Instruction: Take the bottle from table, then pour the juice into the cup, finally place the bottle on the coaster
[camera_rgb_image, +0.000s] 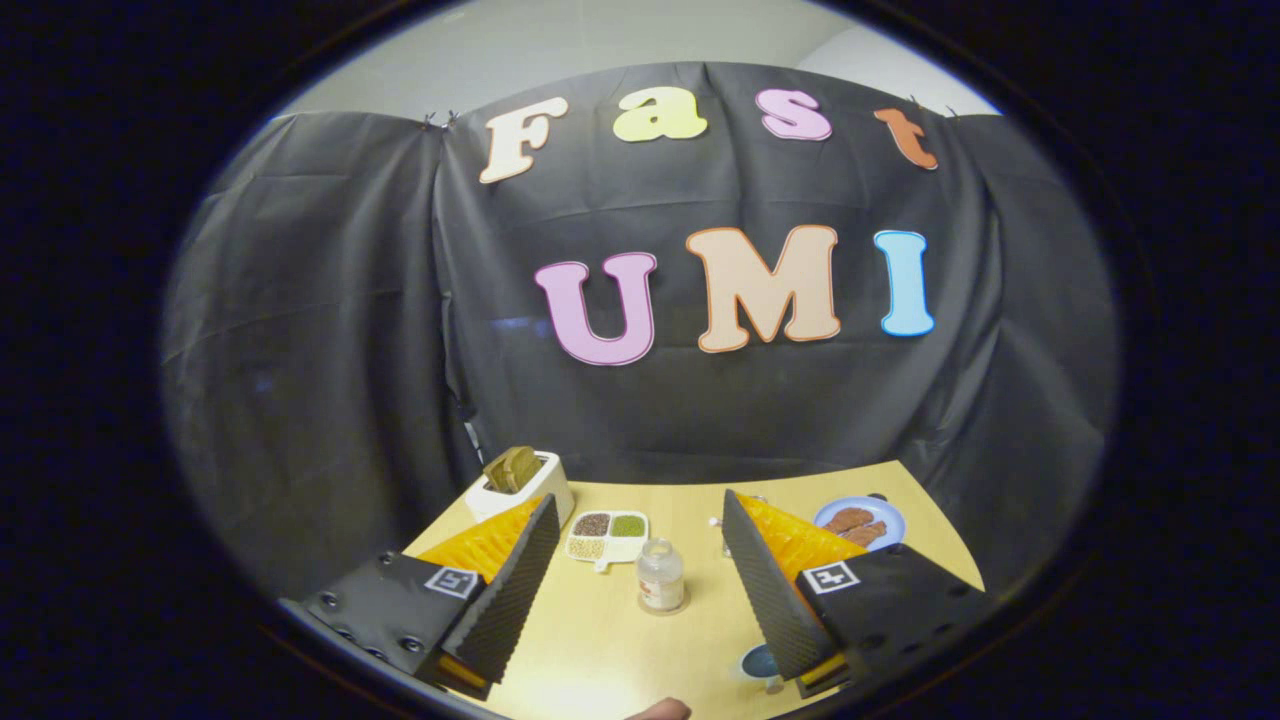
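While the juice bottle (660, 575) is standing upright on the table (600, 640), off the coaster, I'm holding the gripper (640, 500) with its fingers (510, 590) spread wide and gripping nothing; the bottle is sitting in the gap between them, a little nearer the right one. Working outward from the bottle: a divided dish of grains (607, 535) is lying at its eleven o'clock, just beside it, and a white box (520, 485) is standing beyond that at ten. At one o'clock a small clear thing (718, 528), mostly hidden by the right finger, is probably the cup, though I'm not seeing enough to be sure. A plate of brown food (860, 522) is sitting at two o'clock, and a blue disc (758, 660), which I'm taking for the coaster, is peeking out at four o'clock beside the right finger's base. What I'm worrying about: the bottle is small and off-centre, so a closing right finger could be reaching it first and tipping it. That same finger is also screening the cup and the coaster, so I could be knocking the cup, pouring wide, or setting the bottle down half off the disc.
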